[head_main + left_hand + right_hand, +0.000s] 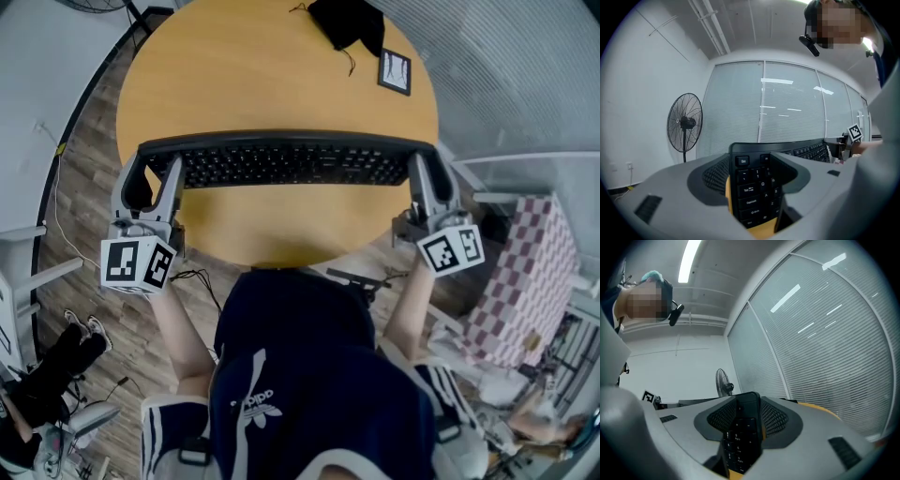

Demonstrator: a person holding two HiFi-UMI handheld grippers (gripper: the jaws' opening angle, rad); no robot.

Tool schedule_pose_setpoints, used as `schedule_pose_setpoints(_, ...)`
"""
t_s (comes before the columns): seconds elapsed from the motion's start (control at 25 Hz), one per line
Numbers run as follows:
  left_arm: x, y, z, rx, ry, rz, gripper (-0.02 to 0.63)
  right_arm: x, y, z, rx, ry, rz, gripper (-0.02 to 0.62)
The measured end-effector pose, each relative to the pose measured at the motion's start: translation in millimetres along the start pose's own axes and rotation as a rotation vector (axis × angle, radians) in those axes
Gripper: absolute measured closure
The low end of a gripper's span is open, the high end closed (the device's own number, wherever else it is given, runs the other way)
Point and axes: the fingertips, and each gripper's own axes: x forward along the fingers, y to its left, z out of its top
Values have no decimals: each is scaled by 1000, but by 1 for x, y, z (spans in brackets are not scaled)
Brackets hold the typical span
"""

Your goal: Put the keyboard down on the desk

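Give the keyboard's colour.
Black: the keyboard, frame and keys alike. The head view shows it best.

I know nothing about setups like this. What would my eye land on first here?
A long black keyboard stretches across the near side of the round yellow desk. It is gripped at its two ends by the left tool and the right tool. At the desk's far edge lie a black cloth and a small framed card.
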Motion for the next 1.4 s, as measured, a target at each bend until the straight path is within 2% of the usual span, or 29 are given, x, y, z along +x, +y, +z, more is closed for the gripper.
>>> schedule_pose_setpoints(0.16, 13, 7, -18, -19, 43, 6, 354, 15, -7, -13, 10, 29, 10, 446)
schedule_pose_setpoints(0.6, 46, 14, -77, -62, 187, -5, 354, 28, -40, -76, 90, 137, -56, 446)
schedule_pose_setpoints(1.0, 54, 15, -121, -108, 279, 14, 354, 38, -57, -114, 124, 220, -59, 446)
schedule_pose_setpoints(1.4, 58, 23, -173, -153, 384, 30, 354, 48, -70, -169, 192, 329, -71, 446)
